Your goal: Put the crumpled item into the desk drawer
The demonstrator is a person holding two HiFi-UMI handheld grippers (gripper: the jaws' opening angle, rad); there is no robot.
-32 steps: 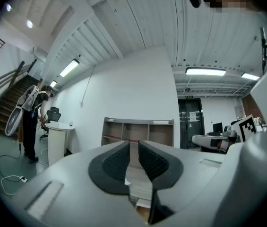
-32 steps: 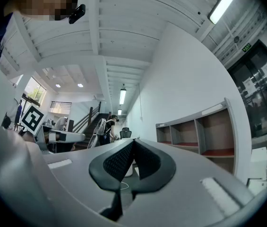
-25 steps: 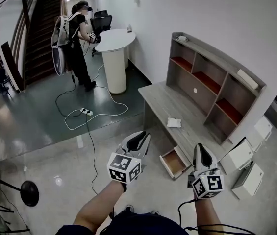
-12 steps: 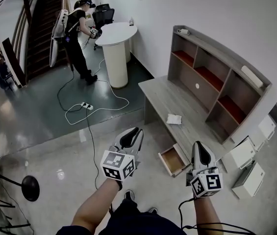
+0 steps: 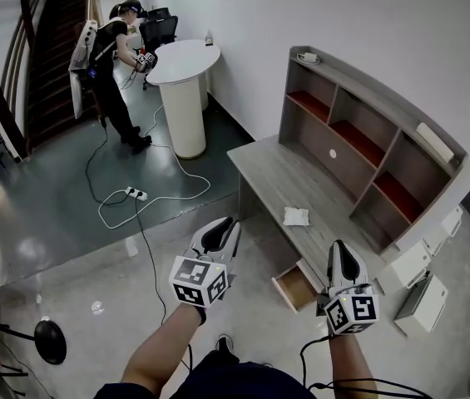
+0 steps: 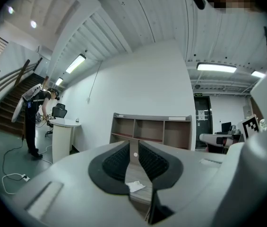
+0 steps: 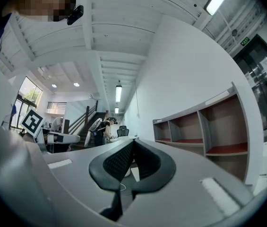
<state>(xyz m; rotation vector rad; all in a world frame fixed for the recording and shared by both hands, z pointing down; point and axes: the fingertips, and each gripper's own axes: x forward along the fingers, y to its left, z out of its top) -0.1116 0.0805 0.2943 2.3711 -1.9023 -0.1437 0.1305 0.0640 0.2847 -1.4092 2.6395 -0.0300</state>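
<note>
Compared with a second ago, the table (image 5: 272,169) sits a little more to the left and nearer to my grippers.

Head view: the crumpled item (image 5: 295,216) lies alone on the table top, near the front edge, just beyond the pulled-out drawer (image 5: 294,288). The left gripper (image 5: 220,231) and the right gripper (image 5: 340,258) hang short of both. The item looks like paper: light, soft, not fragile. I judge that a pinch across its middle is enough.

Left gripper view: my fingers (image 6: 116,161) stand a narrow slit apart and empty. The item lines up inside the slit, which the head view cannot tell.

Right gripper view: the fingers (image 7: 119,162) are closed tip to tip on nothing. Neither item nor drawer appears.
</note>
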